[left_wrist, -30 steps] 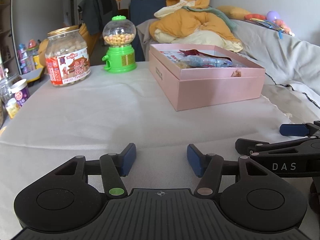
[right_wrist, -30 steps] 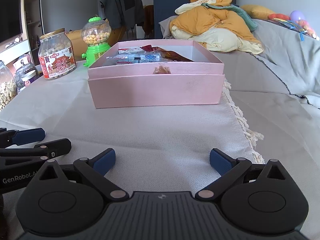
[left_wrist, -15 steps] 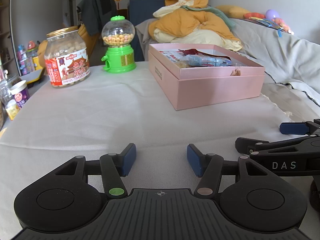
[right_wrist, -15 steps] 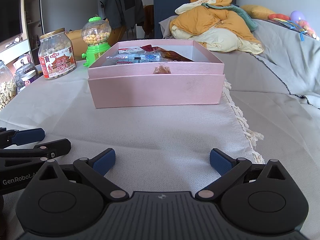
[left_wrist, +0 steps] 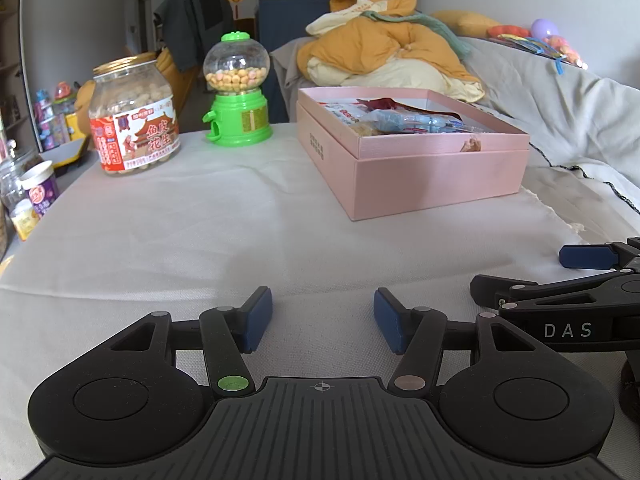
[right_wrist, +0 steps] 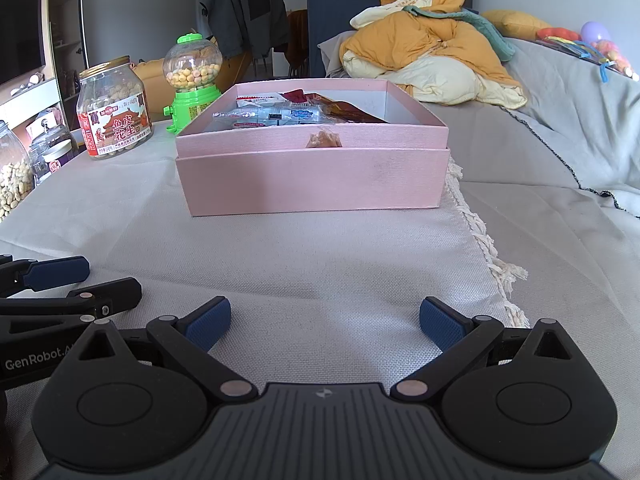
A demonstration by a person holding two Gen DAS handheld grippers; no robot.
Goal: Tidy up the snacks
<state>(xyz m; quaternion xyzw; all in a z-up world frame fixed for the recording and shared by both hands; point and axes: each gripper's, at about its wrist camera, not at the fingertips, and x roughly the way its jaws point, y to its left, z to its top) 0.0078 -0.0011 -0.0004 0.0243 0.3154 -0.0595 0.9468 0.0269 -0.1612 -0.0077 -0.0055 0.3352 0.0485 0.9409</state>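
Note:
A pink box [left_wrist: 436, 176] [right_wrist: 312, 176] stands open on the white-clothed table, with several wrapped snack packets [left_wrist: 404, 120] [right_wrist: 280, 114] inside. A small brown snack piece [right_wrist: 324, 139] hangs on its front rim. My left gripper [left_wrist: 323, 320] is open and empty, low over the cloth, well short of the box. My right gripper [right_wrist: 325, 322] is open wider, also empty, facing the box front. Each gripper shows at the edge of the other's view.
A peanut jar [left_wrist: 134, 118] [right_wrist: 114, 110] and a green candy dispenser [left_wrist: 238, 90] [right_wrist: 192, 80] stand at the table's back left. More jars [right_wrist: 14, 176] sit at the left edge. A fringed cloth edge [right_wrist: 480, 236] and a sofa with piled bedding [right_wrist: 432, 56] lie on the right.

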